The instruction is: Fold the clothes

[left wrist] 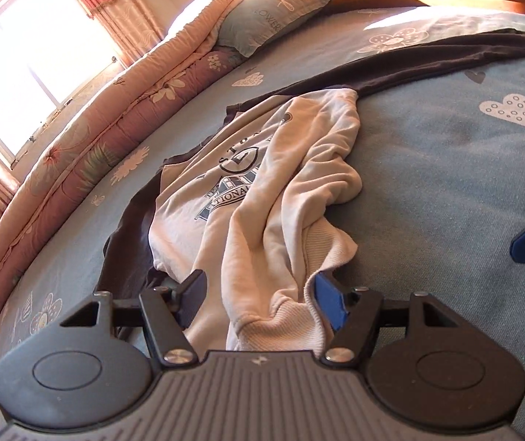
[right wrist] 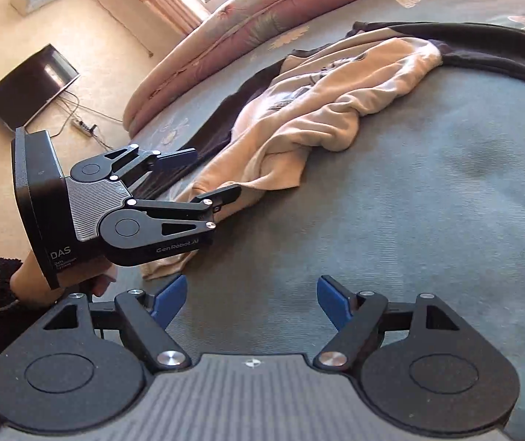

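With the cream sweatshirt (left wrist: 262, 183) lying crumpled on the bed (left wrist: 446, 183), its hem between the spread, not yet pinching jaws of the left gripper (left wrist: 262, 294), the person would do well to clamp the ribbed edge squarely, while the right gripper (right wrist: 251, 294) hangs wide and empty beside it.

Bed (left wrist: 446, 191): covered by a blue sheet (right wrist: 391, 220) printed with white clouds, flowers and hearts.

Lying directly on the sheet:
- Cream sweatshirt (left wrist: 255, 198) with dark sleeves and a dark printed emblem on the chest, rumpled, one side bunched over itself. One dark sleeve (left wrist: 446, 55) stretches out flat toward the far edge.
- Pink floral quilt (left wrist: 89, 136), rolled lengthwise along the window side of the bed.
- Blue pillow (left wrist: 269, 18) at the head end, touching the quilt.

Floor (right wrist: 16, 55) beside the bed: beige; a dark flat panel (right wrist: 31, 88) and a power strip (right wrist: 84, 125) with cables lie on it.
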